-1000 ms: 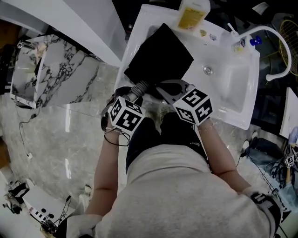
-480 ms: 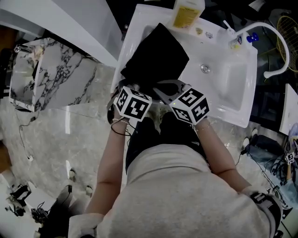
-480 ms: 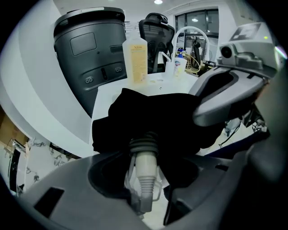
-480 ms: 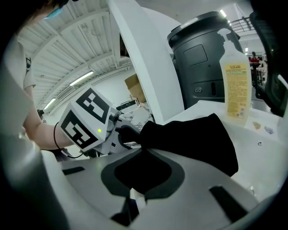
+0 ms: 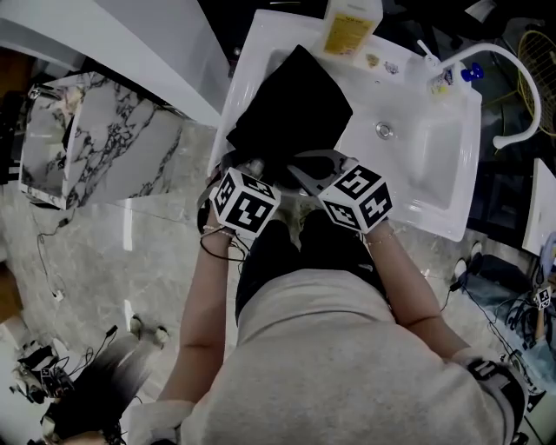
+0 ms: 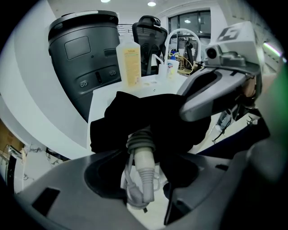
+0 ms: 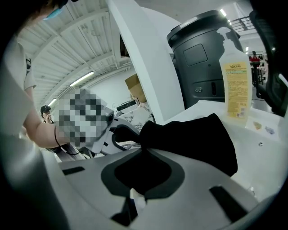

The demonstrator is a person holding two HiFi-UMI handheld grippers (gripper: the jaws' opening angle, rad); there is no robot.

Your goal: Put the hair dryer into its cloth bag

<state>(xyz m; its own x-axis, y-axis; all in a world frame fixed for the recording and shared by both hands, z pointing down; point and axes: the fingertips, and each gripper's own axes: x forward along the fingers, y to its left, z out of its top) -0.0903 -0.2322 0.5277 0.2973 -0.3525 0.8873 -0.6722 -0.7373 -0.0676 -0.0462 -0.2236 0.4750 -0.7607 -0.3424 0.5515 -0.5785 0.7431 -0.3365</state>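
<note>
The black cloth bag (image 5: 291, 104) lies on the white sink counter (image 5: 261, 39), its mouth toward me. The hair dryer is inside it; only the pale ribbed cord end (image 6: 143, 173) and a loop of cord stick out. My left gripper (image 5: 250, 170) stands open at the mouth, the cord end between its jaws (image 6: 144, 168) with a gap on each side. My right gripper (image 5: 301, 170) is shut on the bag's edge beside it; black cloth (image 7: 189, 137) runs into its jaws (image 7: 143, 157).
A yellow-labelled bottle (image 5: 352, 22) stands behind the bag. The basin's drain (image 5: 385, 130), a small blue-capped bottle (image 5: 447, 76) and a white faucet (image 5: 514, 83) lie to the right. A dark bin (image 6: 87, 58) stands past the counter, and marble floor (image 5: 113, 252) lies left of it.
My left gripper has shifted a little to the right, closer to the bag's mouth and the cord end. The right gripper has kept its hold in place.
</note>
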